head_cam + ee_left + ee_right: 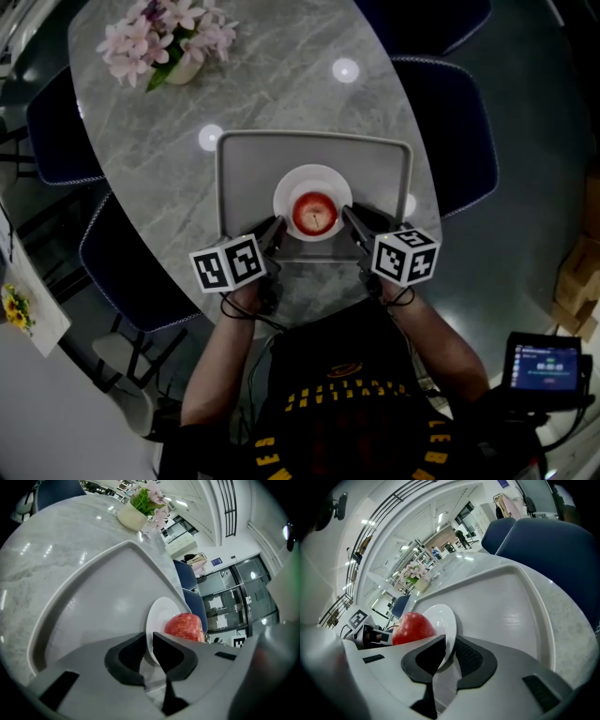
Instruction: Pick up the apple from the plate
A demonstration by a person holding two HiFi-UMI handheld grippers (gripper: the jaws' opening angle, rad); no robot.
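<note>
Your L gripper (275, 228) & R gripper (351, 218) each have jaws pinched on the plate (314, 172) rim, opposite sides, prob. to steady or lift it. Apple (315, 214) sits mid-plate, ungripped, w/ the plate on the tray (248, 159).

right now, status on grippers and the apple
Left gripper and right gripper both shut on the plate rim, opposite sides. Apple sits on plate, ungripped. Nothing over it.

Bystanders around my work, listed.
One grey marble table (281, 84), carrying a grey tray (246, 178) and a pot of pink flowers (167, 39); dark blue chairs (455, 131) round it; small lit screen (547, 364) at my right.
</note>
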